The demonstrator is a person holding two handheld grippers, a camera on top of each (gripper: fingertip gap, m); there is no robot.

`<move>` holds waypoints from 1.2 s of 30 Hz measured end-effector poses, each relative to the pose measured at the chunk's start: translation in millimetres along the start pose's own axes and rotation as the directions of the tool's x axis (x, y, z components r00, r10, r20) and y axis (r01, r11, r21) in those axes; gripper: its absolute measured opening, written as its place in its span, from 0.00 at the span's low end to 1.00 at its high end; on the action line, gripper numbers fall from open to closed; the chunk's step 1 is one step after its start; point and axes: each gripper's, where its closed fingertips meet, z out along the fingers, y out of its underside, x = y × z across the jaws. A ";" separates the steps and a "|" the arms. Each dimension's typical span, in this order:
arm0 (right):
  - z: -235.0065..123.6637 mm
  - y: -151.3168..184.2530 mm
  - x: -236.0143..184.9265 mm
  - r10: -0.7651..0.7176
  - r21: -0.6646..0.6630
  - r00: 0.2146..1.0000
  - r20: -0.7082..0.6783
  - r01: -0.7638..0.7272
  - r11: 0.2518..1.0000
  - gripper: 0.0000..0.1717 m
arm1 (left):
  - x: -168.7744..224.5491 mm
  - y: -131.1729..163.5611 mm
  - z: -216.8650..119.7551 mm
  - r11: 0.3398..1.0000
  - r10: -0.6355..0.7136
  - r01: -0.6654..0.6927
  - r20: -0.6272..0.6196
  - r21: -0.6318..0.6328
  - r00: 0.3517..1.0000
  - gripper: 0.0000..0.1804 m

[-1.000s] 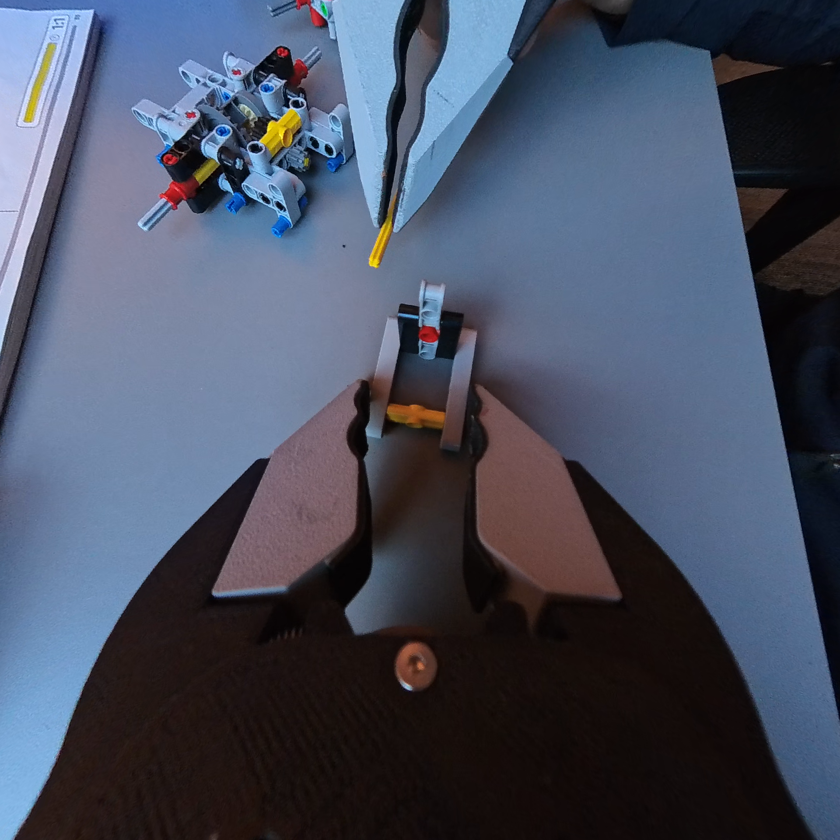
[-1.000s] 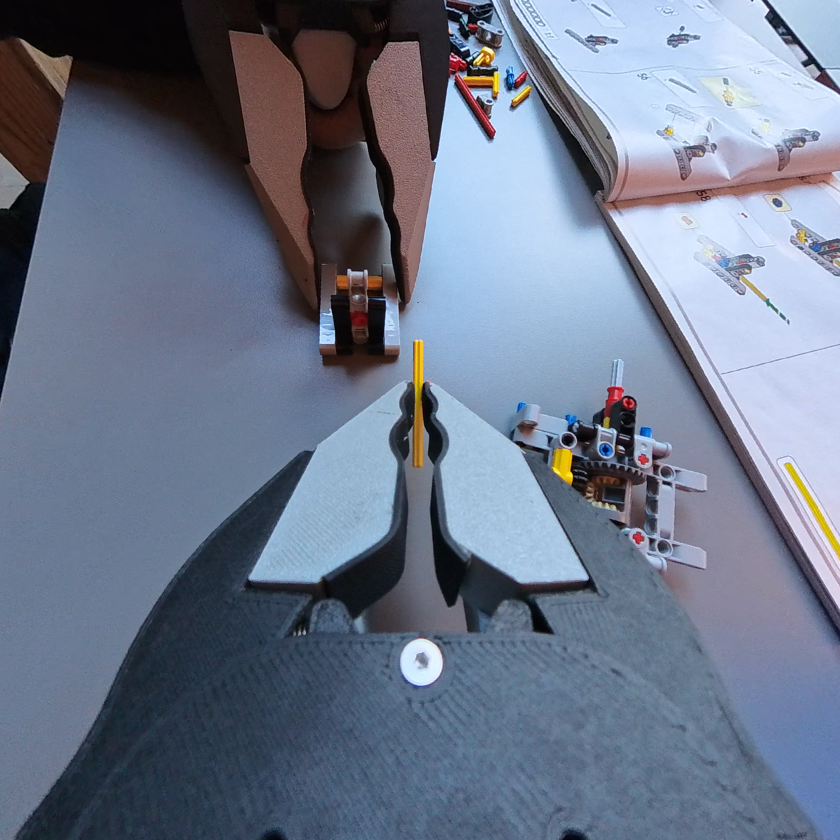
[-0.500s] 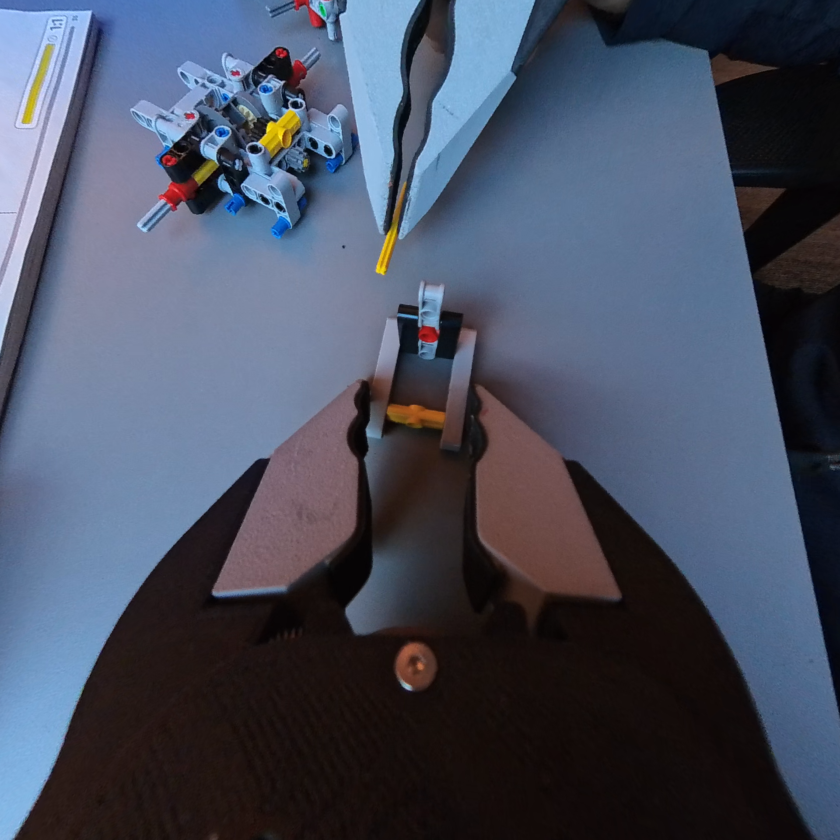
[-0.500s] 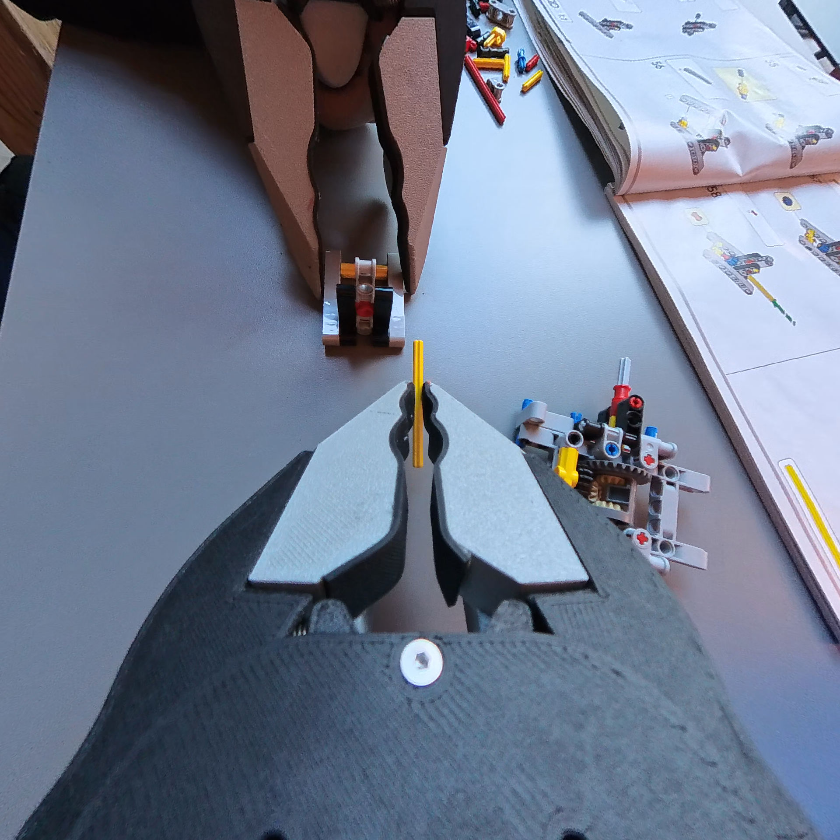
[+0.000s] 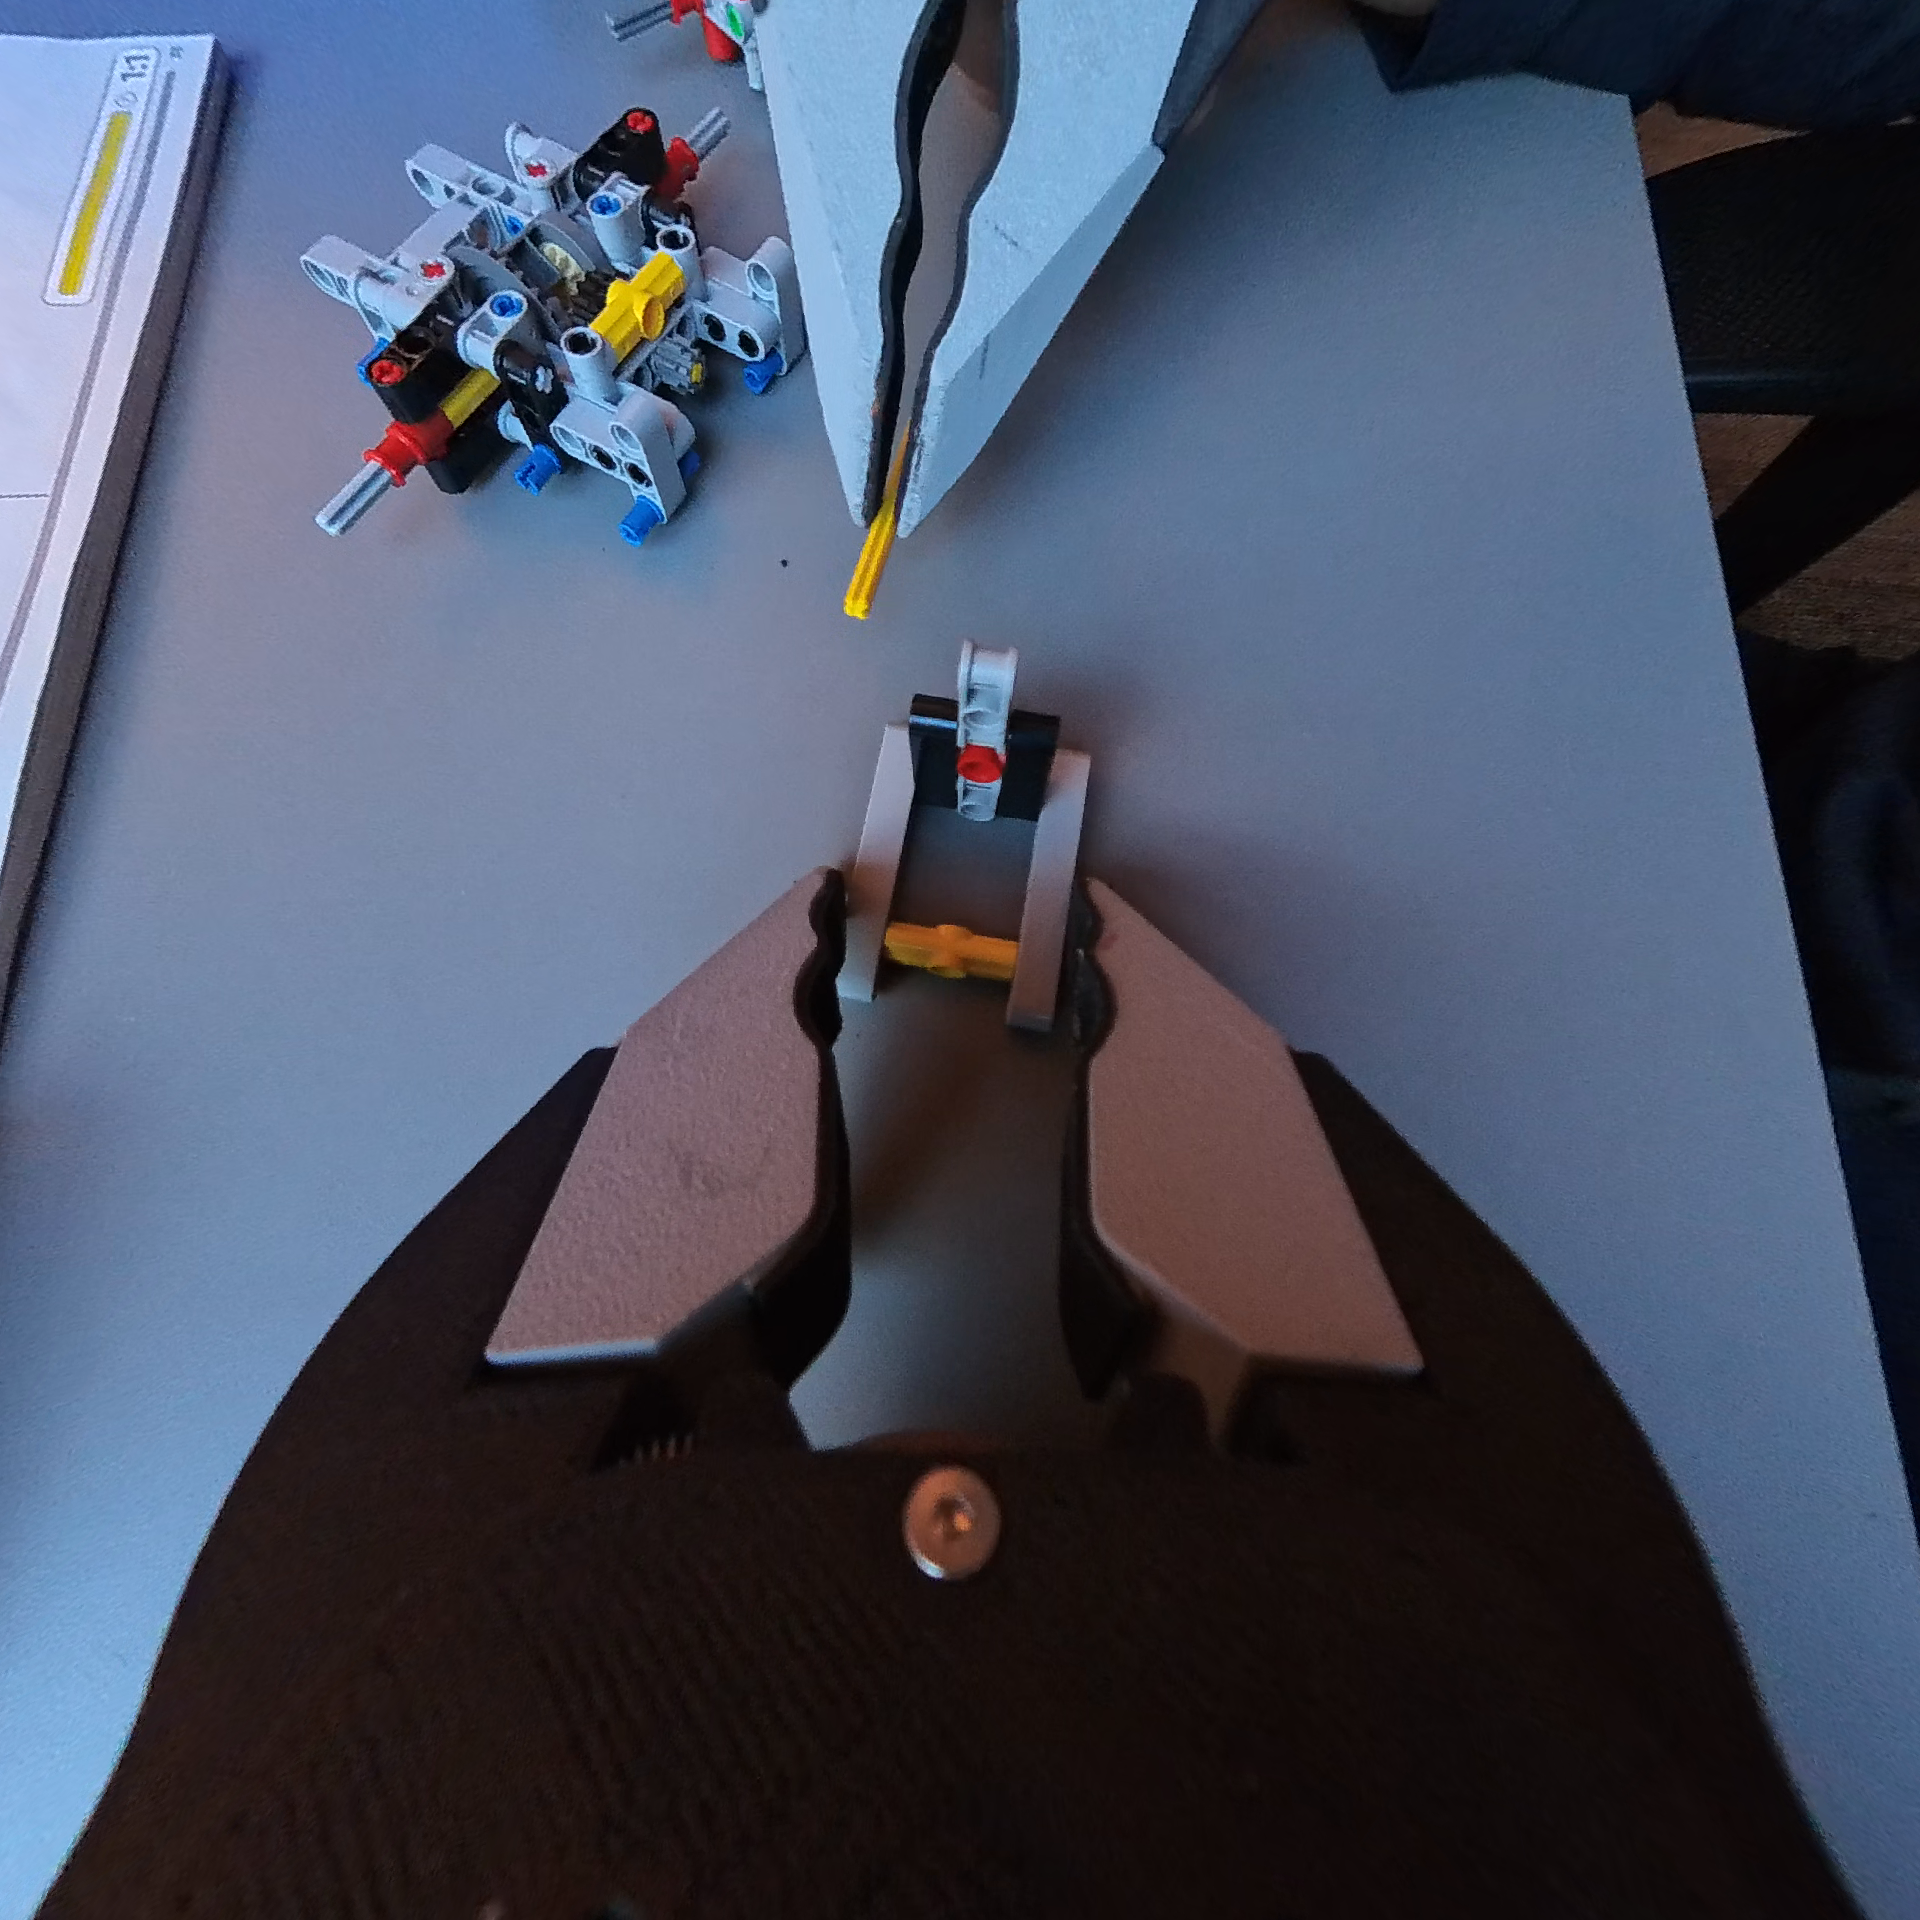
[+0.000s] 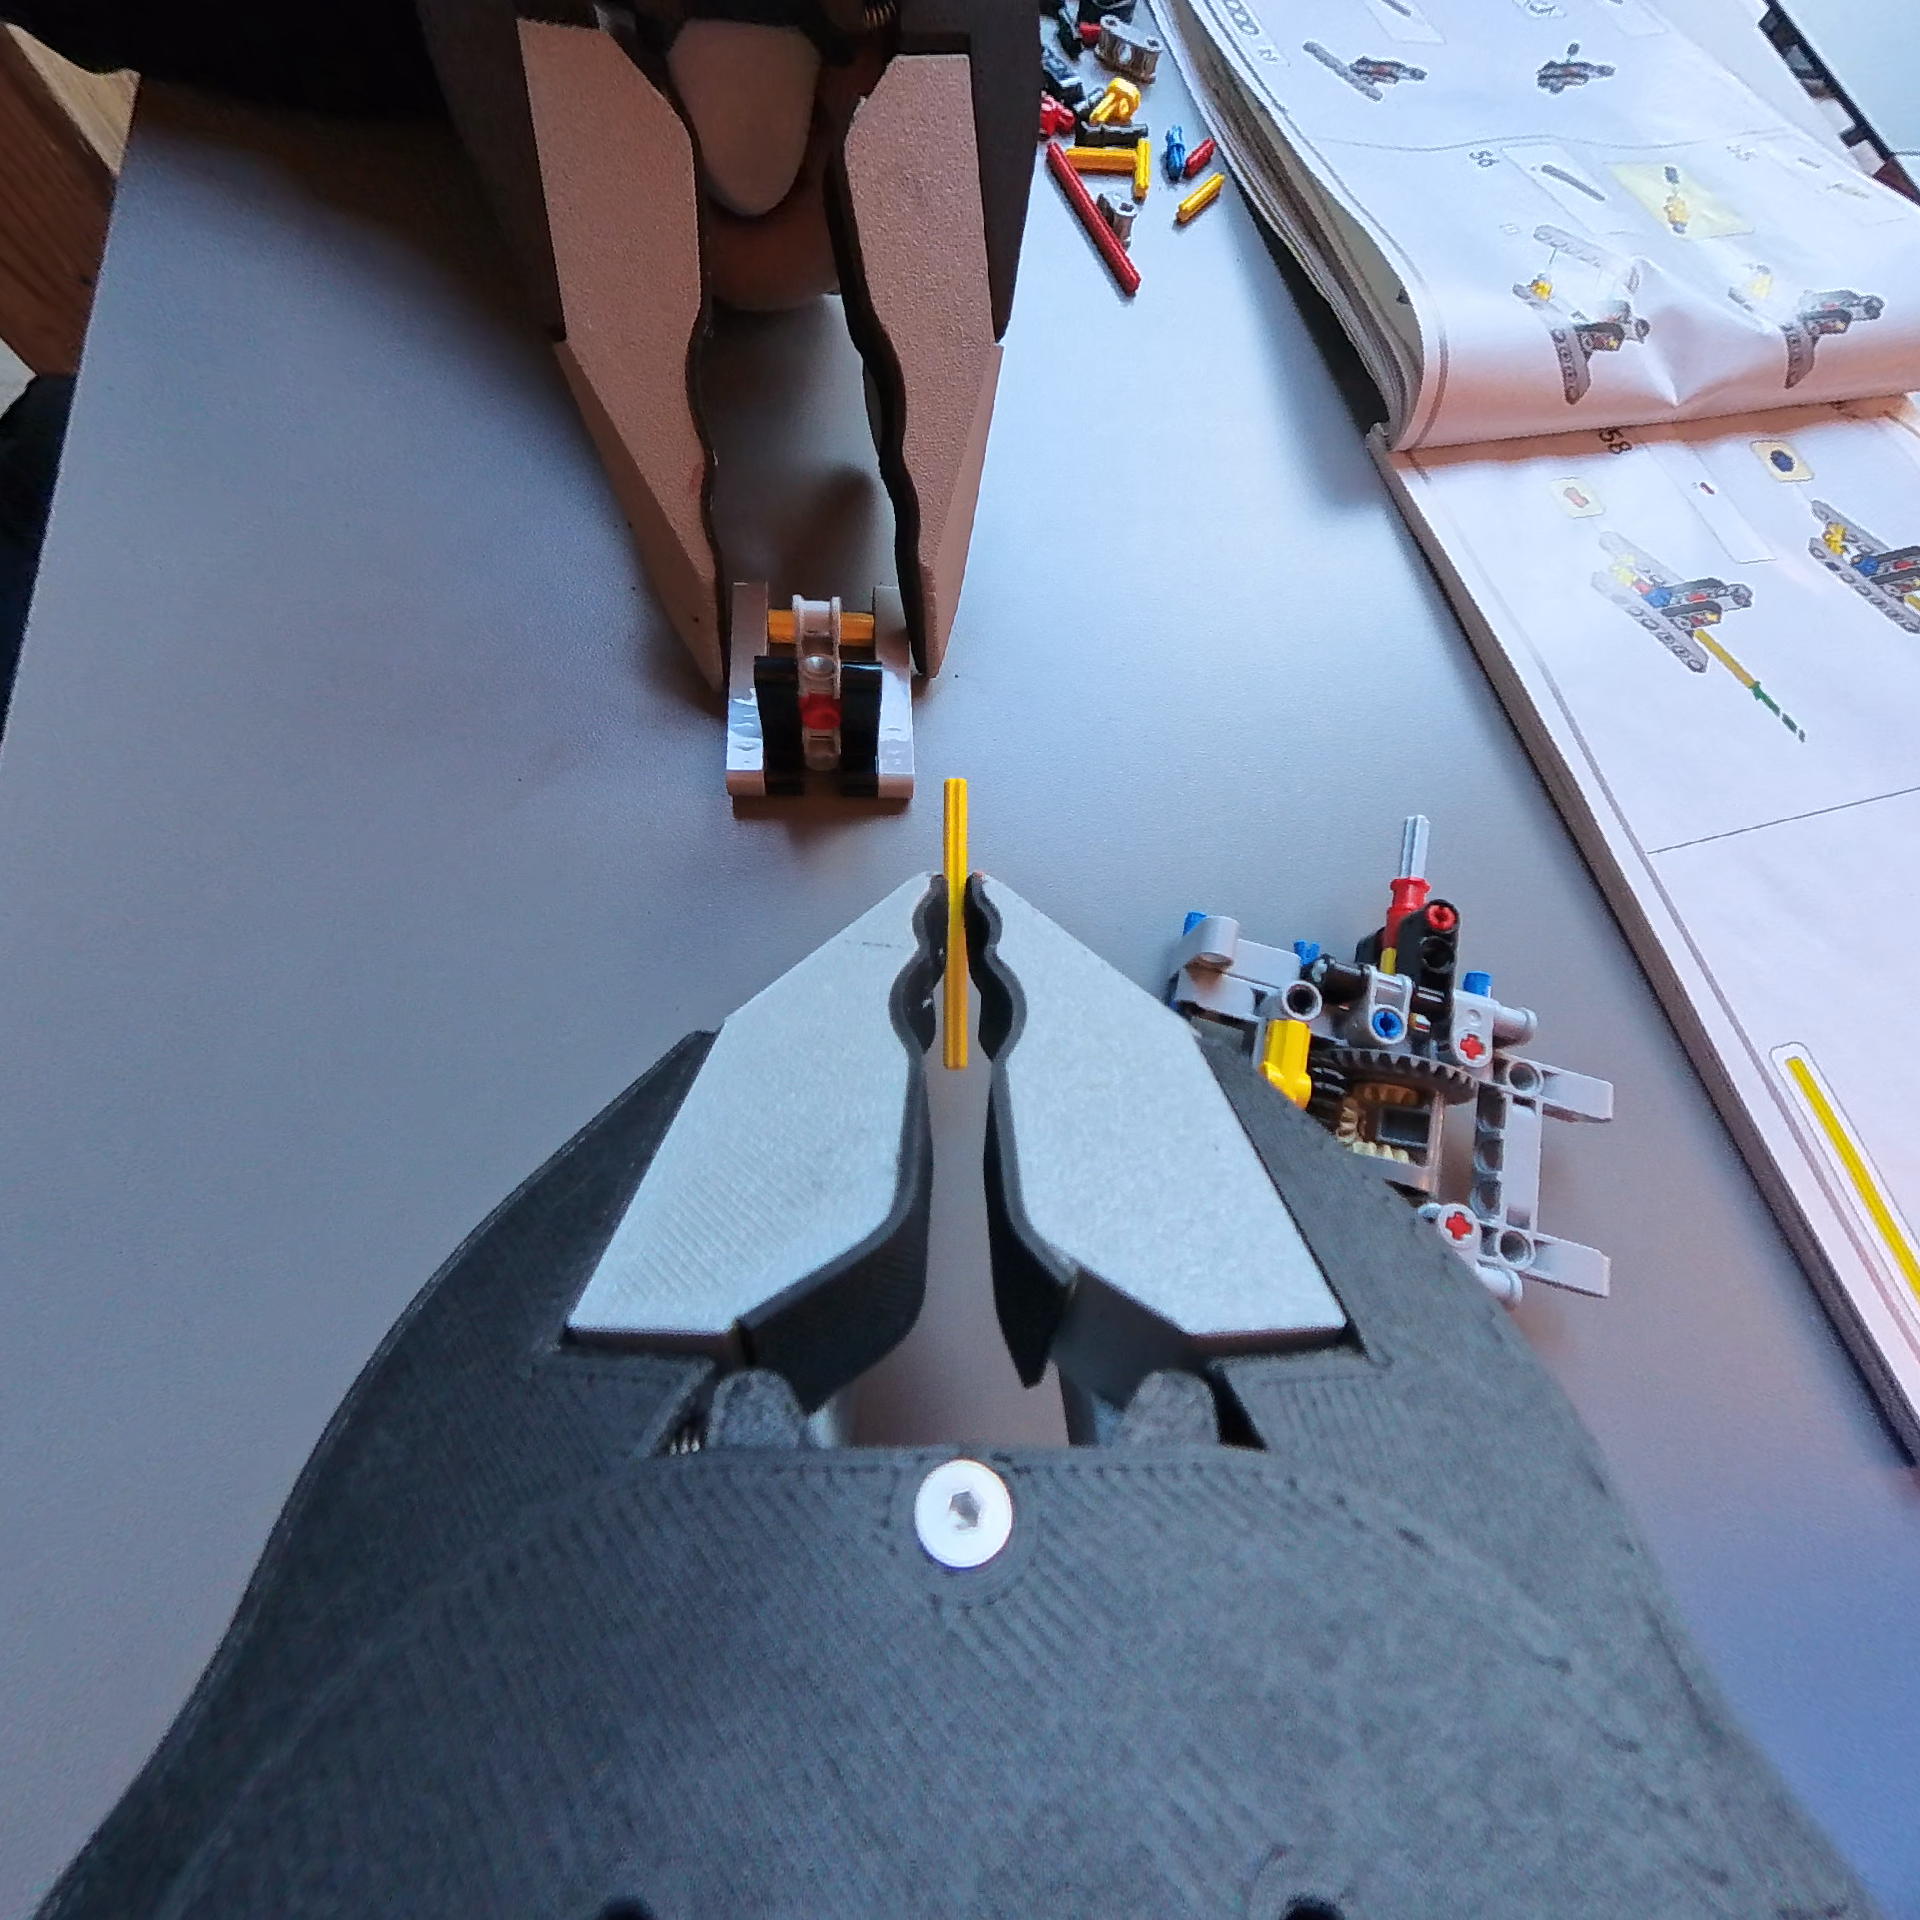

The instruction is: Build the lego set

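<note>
My left gripper (image 5: 956, 914) is shut on a small grey-and-black brick assembly (image 5: 982, 717) that rests on the grey table (image 5: 1351, 623). Its pads press on the two grey side beams. A yellow cross piece sits between the beams, and a white connector with a red pin stands at the far end. The same grasp shows in the right wrist view, left gripper (image 6: 823, 665) on the assembly (image 6: 821, 717). My right gripper (image 6: 954, 883) is shut on a thin yellow axle (image 6: 954, 831), which points at the assembly from just in front of it. The right gripper (image 5: 883, 520) and axle (image 5: 868, 571) also show in the left wrist view.
A larger grey assembly with gears and with blue, red and yellow pins (image 6: 1392, 1060) lies beside my right gripper. An open instruction booklet (image 6: 1662, 520) lies along that side of the table. Loose small parts (image 6: 1122, 135) lie at its far end. The table edge (image 5: 1714, 623) is close. My hands' fingertips stand some 7 centimetres from each other.
Almost nothing differs. My right gripper with the yellow axle has swayed a little in front of the small assembly. My left gripper has kept its hold and stayed still.
</note>
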 end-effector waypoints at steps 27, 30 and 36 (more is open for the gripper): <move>-17.9 -20.3 29.0 0.054 0.160 0.989 -0.138 -0.031 0.987 0.00 | 4.4 -0.1 -0.1 1.000 0.010 -0.010 -0.007 -0.005 1.000 0.26; -20.7 -24.7 32.4 0.061 0.183 0.985 -0.163 -0.031 0.983 0.00 | 5.2 -0.6 -0.9 1.000 0.015 -0.015 -0.004 -0.007 1.000 0.28; -19.5 -28.9 33.4 0.065 0.195 0.981 -0.181 -0.029 0.980 0.00 | 0.0 -5.0 -9.0 1.000 0.021 -0.021 0.018 0.020 1.000 0.29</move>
